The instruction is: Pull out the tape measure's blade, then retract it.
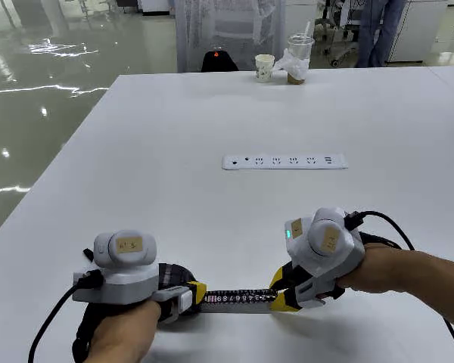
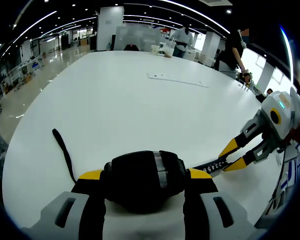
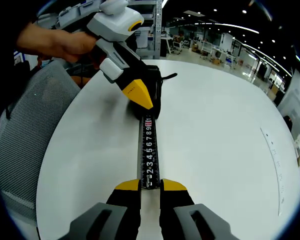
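Observation:
A black tape measure case [image 2: 142, 177] rests on the white table [image 1: 212, 197], and my left gripper [image 2: 146, 175] is shut around it, yellow tips on either side. In the head view this left gripper [image 1: 183, 291] sits at the lower left with the case [image 1: 174, 278] under it. A short stretch of numbered blade [image 1: 238, 297] runs rightwards from the case. My right gripper [image 1: 284, 293] is shut on the blade's end. In the right gripper view the blade [image 3: 149, 150] leads from my right gripper [image 3: 150, 186] straight back to the case [image 3: 151, 95].
A white power strip [image 1: 284, 161] lies mid-table. Paper and plastic cups [image 1: 265, 67] stand at the far edge, with a person [image 1: 374, 30] beyond them. The case's black wrist strap [image 2: 64, 152] trails on the table. A mesh chair back [image 3: 20, 125] stands off the near edge.

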Demonstrator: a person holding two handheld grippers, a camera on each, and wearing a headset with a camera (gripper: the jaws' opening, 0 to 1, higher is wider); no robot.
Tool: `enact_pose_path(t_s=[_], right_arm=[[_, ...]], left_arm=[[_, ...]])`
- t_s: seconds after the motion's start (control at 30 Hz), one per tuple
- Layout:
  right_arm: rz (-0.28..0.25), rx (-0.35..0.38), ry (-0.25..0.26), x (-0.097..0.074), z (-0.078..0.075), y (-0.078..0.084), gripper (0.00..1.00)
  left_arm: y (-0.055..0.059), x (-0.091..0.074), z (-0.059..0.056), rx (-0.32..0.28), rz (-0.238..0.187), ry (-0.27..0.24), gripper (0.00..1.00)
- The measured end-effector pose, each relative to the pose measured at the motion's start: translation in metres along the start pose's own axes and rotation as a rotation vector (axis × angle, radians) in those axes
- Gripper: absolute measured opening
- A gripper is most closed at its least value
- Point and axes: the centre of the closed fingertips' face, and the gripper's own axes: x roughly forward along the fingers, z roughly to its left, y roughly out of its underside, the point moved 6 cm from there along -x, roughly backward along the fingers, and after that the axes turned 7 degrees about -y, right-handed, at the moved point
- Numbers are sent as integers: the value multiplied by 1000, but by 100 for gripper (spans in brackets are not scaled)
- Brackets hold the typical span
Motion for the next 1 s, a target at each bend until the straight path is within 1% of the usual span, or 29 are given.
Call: enact_pose_path(t_s=[1.0], right_arm=[[-26,-15,-6,18,-3,-23,10]], left_arm=[[-1,0,1,-6,4,7,58]])
